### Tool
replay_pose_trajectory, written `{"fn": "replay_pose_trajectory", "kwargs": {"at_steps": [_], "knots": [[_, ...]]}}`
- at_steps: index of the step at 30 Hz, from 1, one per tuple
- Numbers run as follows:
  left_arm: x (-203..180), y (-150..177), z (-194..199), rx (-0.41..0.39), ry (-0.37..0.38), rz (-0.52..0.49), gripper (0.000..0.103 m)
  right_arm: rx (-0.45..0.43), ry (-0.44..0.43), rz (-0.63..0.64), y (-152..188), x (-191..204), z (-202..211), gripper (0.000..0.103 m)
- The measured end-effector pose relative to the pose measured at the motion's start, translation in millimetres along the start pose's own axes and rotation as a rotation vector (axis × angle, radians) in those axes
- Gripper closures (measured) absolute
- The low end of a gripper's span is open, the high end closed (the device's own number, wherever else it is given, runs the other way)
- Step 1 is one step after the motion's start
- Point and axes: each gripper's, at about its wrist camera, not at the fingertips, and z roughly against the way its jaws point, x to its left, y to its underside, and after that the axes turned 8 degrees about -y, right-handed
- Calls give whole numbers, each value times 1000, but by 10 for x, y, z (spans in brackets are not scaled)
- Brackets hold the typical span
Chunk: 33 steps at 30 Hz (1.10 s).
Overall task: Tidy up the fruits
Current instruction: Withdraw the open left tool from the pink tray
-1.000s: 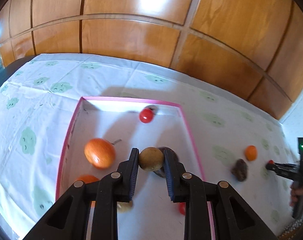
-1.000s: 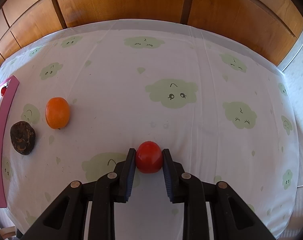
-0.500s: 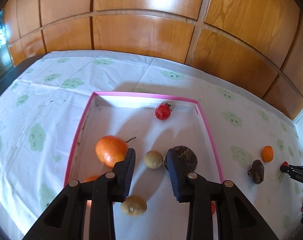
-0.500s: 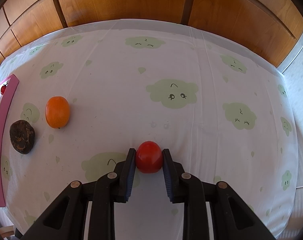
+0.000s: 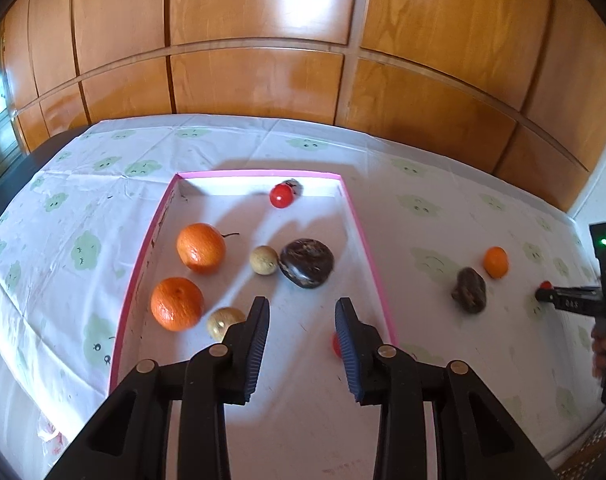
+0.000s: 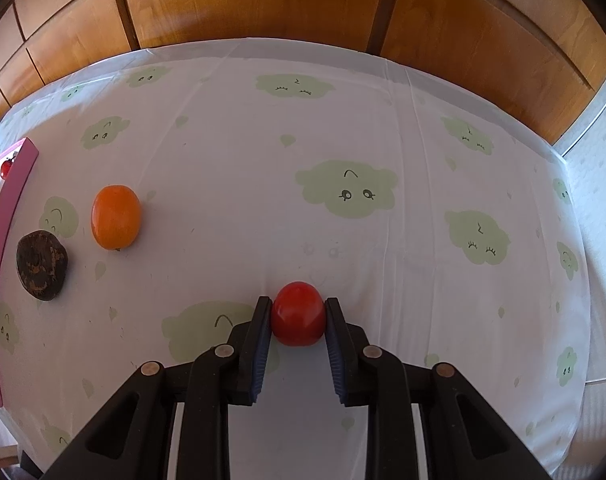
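Tongs on the right grip a red tomato resting on the table near its right edge, while left tongs, just opening, hang empty over the pink tray, so lift gently without squeezing harder.

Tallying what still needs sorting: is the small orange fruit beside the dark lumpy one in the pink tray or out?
Out. The small orange fruit lies on the tablecloth, outside the pink tray rim, beside the dark fruit.
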Motion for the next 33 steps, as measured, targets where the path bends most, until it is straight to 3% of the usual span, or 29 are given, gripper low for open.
{"fn": "replay_pose_trajectory", "kwargs": {"at_steps": [21, 33], "knots": [[-178, 178, 103, 22, 36, -43, 65, -6, 25, 30, 21, 46, 31, 77], [-201, 153, 266, -47, -3, -65, 59, -9, 40, 47, 34, 87, 39, 77]]}}
